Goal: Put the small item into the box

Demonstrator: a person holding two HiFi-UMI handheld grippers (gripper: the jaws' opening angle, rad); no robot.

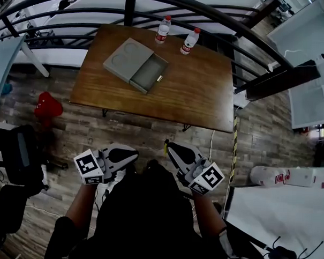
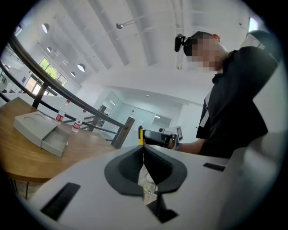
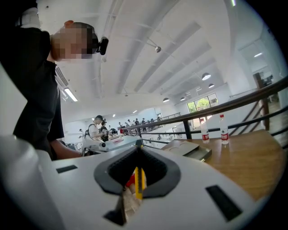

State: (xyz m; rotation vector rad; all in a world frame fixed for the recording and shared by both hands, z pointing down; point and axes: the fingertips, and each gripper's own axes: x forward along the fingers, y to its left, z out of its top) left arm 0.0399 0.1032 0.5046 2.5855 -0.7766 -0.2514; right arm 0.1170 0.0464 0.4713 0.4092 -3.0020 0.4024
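A wooden tabletop (image 1: 195, 95) stands beside a curved railing (image 1: 130, 7) on plank flooring (image 1: 151, 126), in the upper middle of the head view. It carries the grey box (image 1: 135, 65), its tray slid open, and two water bottles (image 1: 163, 29) at its far edge. Low in the frame, well apart from the box, my right hand-held gripper (image 1: 171, 149) pinches the small yellow item (image 3: 138, 182) between its jaws. My left hand-held gripper (image 1: 130, 156) has its jaws together on nothing.
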